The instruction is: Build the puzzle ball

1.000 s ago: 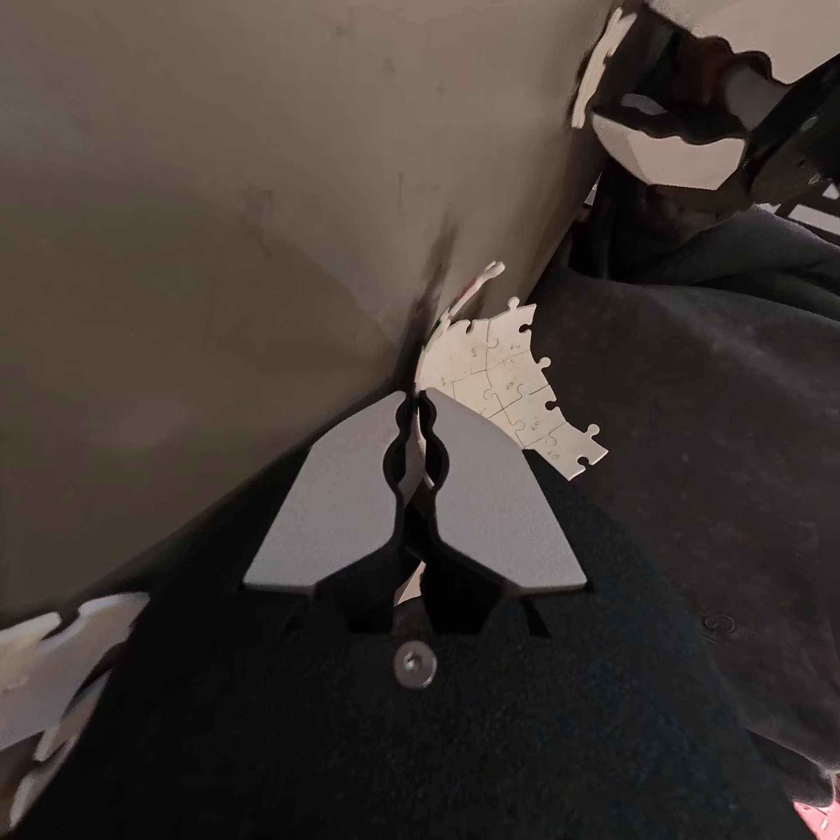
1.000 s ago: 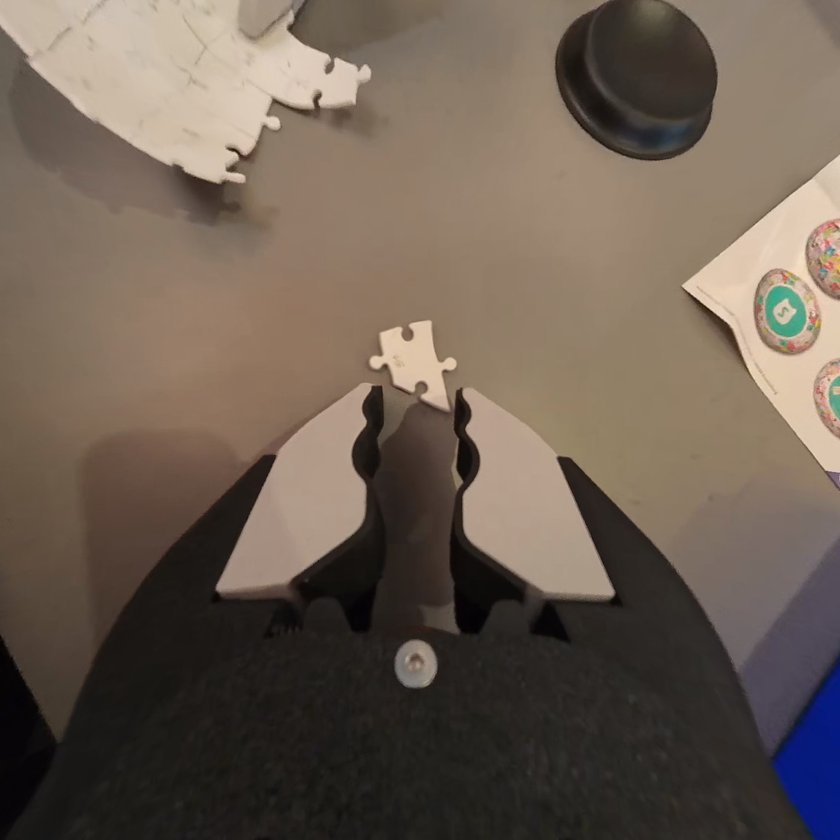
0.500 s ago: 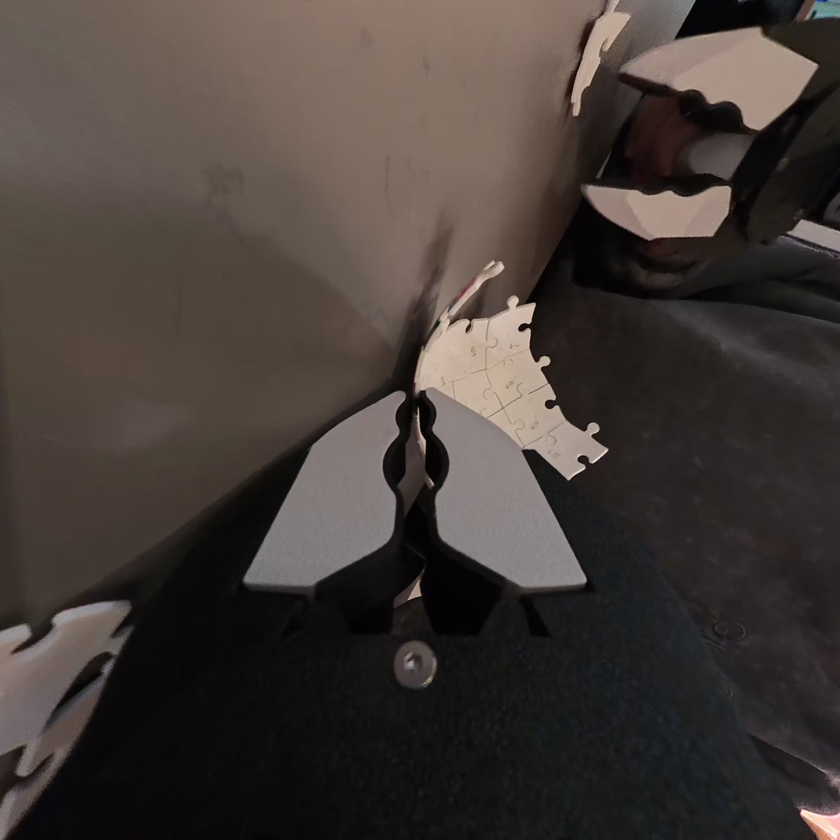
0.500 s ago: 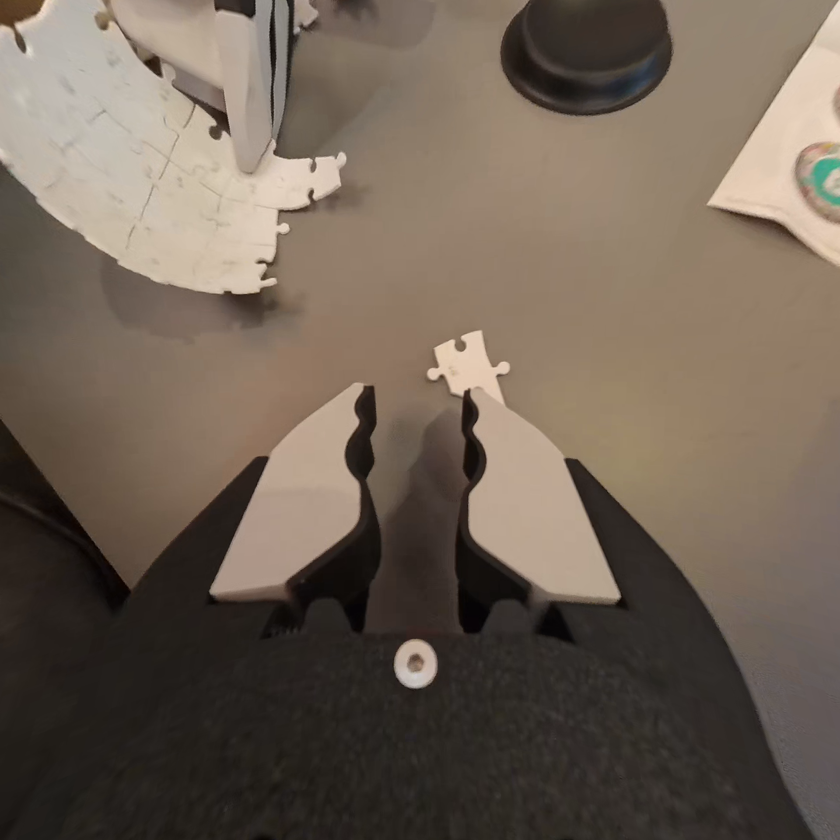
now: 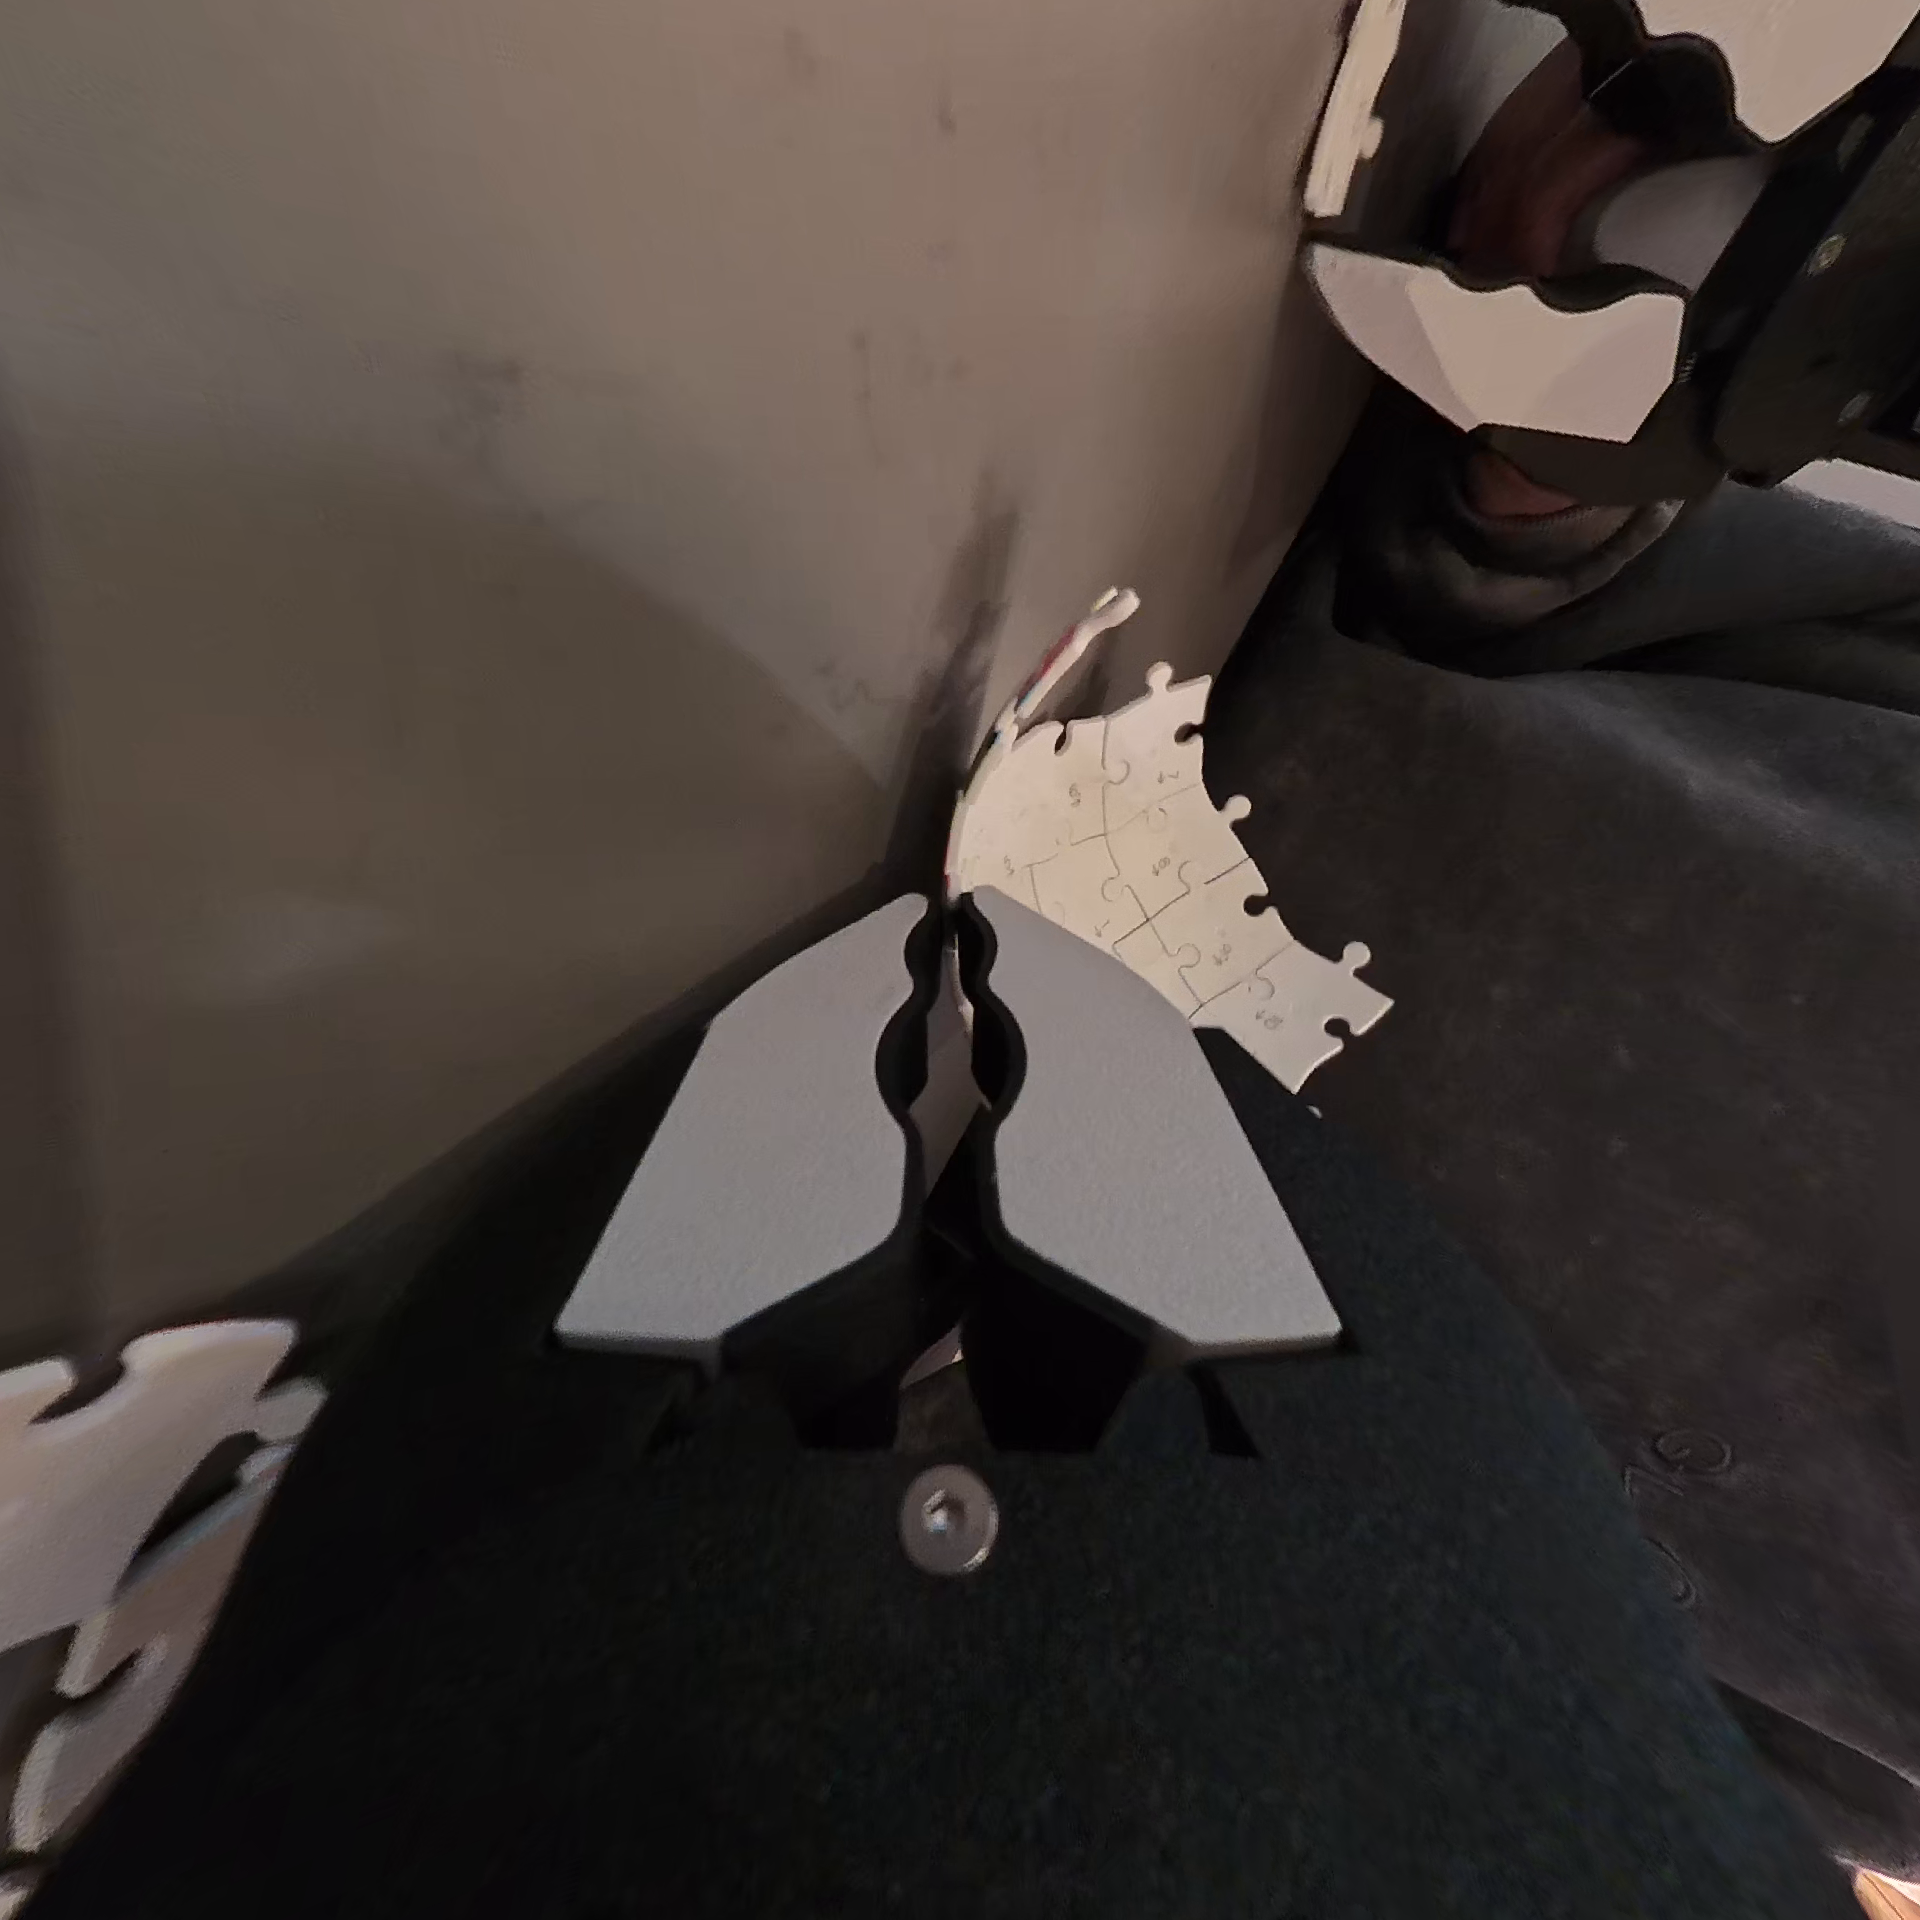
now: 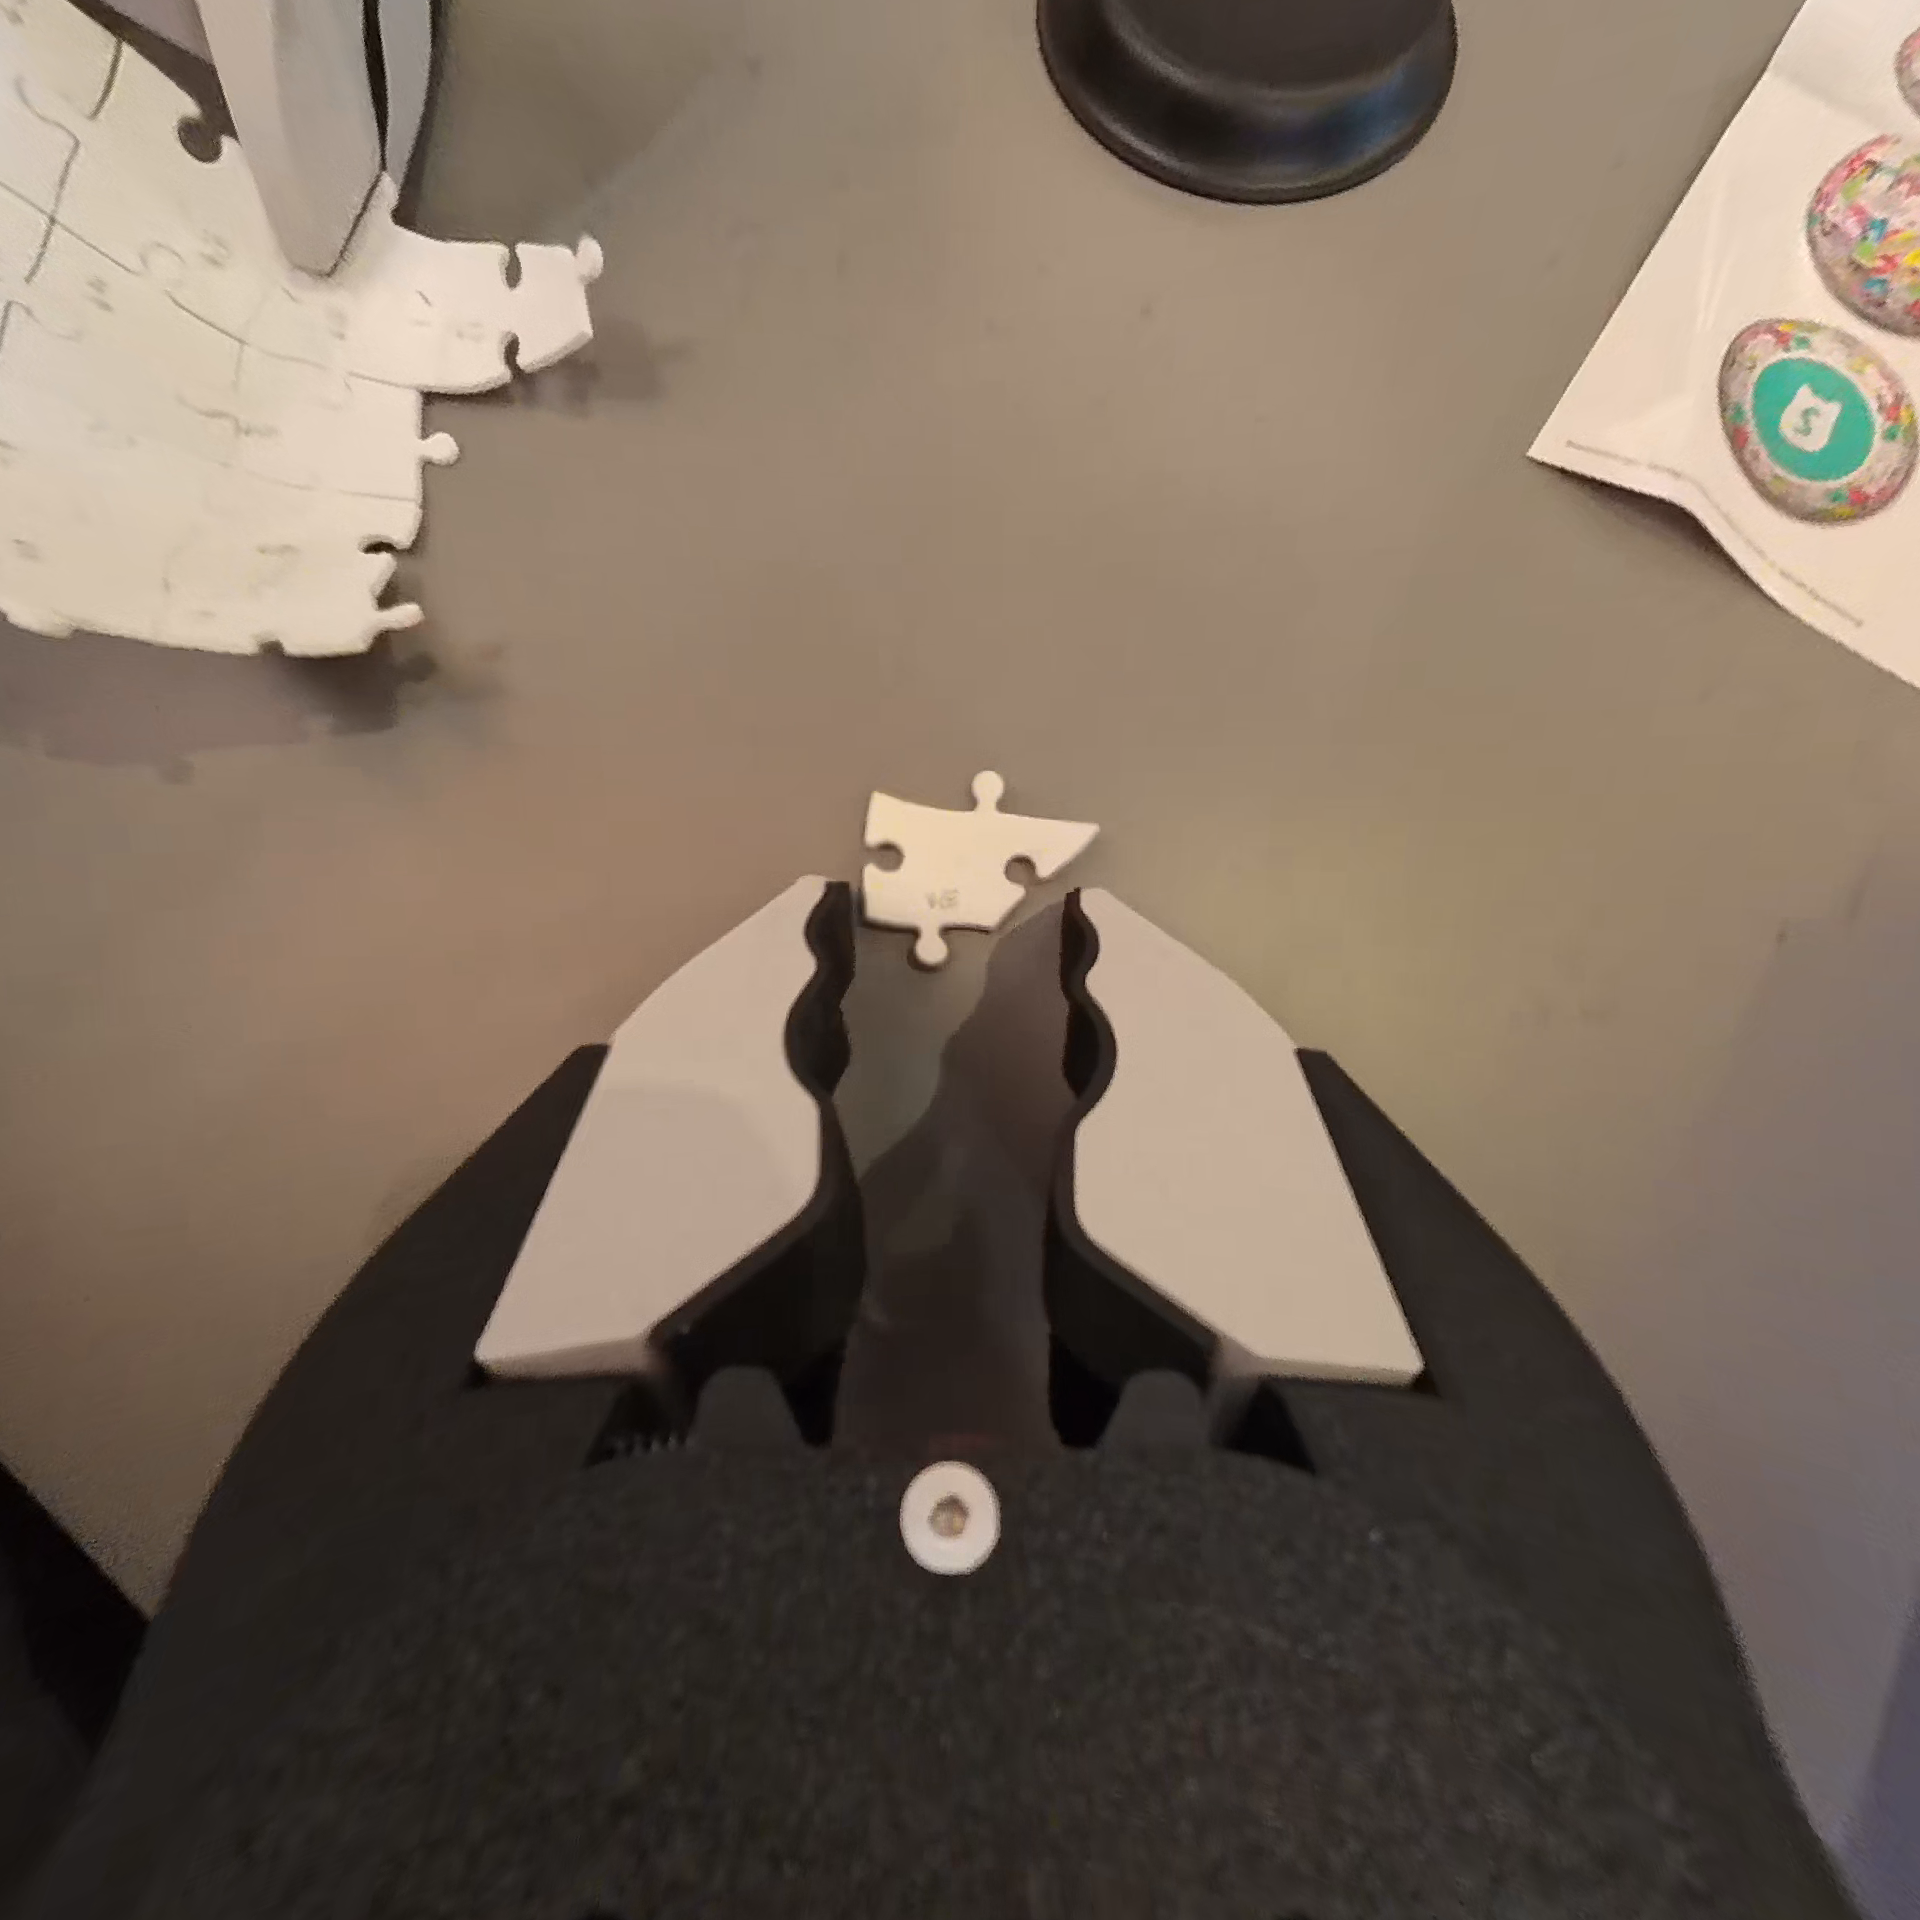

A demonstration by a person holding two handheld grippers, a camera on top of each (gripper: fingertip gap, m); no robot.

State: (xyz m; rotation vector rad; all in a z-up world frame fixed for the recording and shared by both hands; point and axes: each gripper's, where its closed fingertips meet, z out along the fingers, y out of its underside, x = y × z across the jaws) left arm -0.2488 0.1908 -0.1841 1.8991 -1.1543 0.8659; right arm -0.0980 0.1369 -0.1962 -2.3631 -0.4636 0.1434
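My left gripper [image 5: 951, 914] is shut on the edge of a curved shell of joined white puzzle pieces [image 5: 1164, 873], held over the grey table [image 5: 520, 416]. The same shell [image 6: 208, 416] shows at the top left of the right wrist view, with a left finger [image 6: 312, 135] clamped on it. A single loose white puzzle piece [image 6: 961, 862] lies flat on the table just ahead of my right gripper [image 6: 948, 902], which is open and empty. The piece's lower tab sits between the fingertips. The right gripper also shows in the left wrist view [image 5: 1579, 249].
A black round knob-like base [image 6: 1247, 94] stands on the table at the top. A white leaflet with colourful ball pictures [image 6: 1787, 343] lies at the right. More joined pieces [image 5: 114, 1475] show blurred at the lower left. A person's dark clothing [image 5: 1610, 935] fills the right. My hands' fingertips stand some 15 cm from each other. My right tips are roughly 15 cm from the black round knob-like base [image 6: 1247, 94].
My right gripper has shifted so the loose piece now sits centred at its open fingertips, and the piece lies turned. The left gripper stays shut on the shell, hardly moved.
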